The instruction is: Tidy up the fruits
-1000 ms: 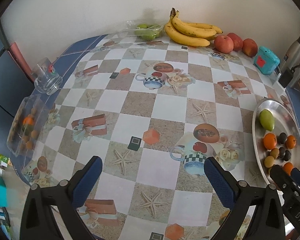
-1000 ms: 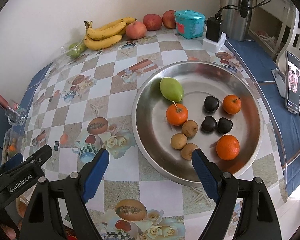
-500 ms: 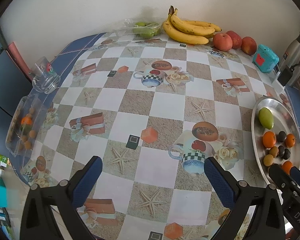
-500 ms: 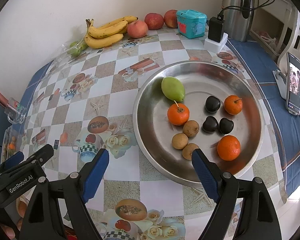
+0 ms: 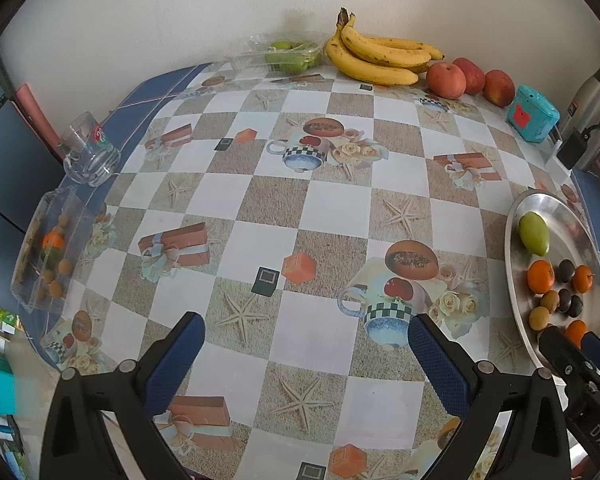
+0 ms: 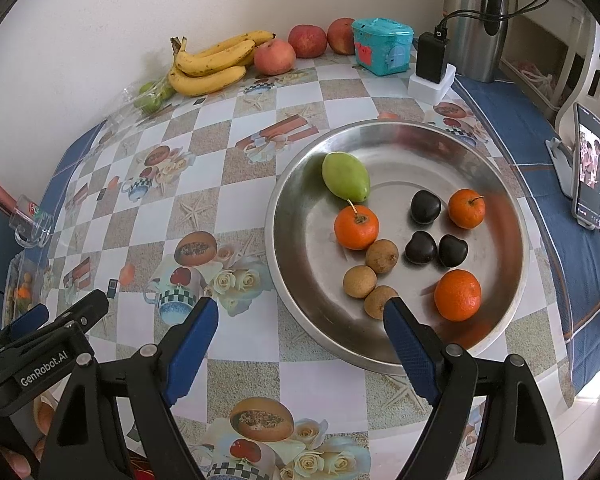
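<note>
Your left gripper (image 5: 304,344) and right gripper (image 6: 300,326) hover spread and empty, likely because the tray (image 6: 296,216) already groups small fruit.

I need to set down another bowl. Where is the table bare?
The middle is bare, between the glass mug and the metal tray. Crowded: the back wall with bananas and apples, and the tray itself.
</note>
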